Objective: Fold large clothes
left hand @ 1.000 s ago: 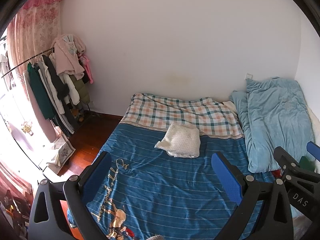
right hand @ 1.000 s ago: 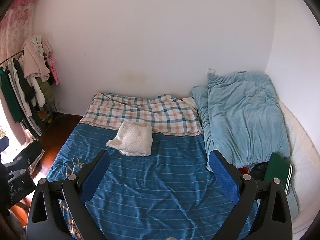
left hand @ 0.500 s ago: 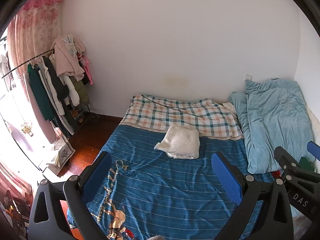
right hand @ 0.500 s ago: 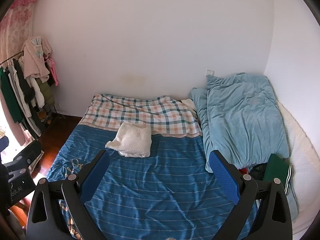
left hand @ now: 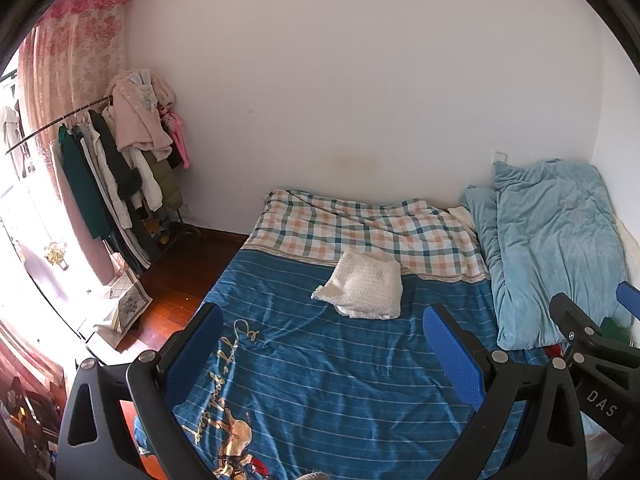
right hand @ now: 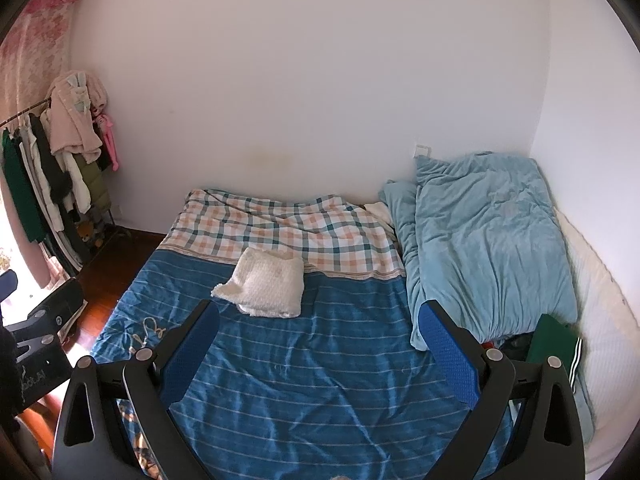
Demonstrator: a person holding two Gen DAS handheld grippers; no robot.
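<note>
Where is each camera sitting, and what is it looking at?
Left wrist: sits on the left gripper, above the bed's near end, facing the white wall; its own open blue fingers show, plus the right gripper at the right edge.
Right wrist: sits on the right gripper, facing the same way; its open fingers show, and the left gripper at the left edge.
Both see the folded white garment on the blue striped cover.

Bed with blue striped sheet, plaid blanket at far end. Light blue duvet bunched along right side. Clothes rack by pink curtain, dark wood floor.
</note>
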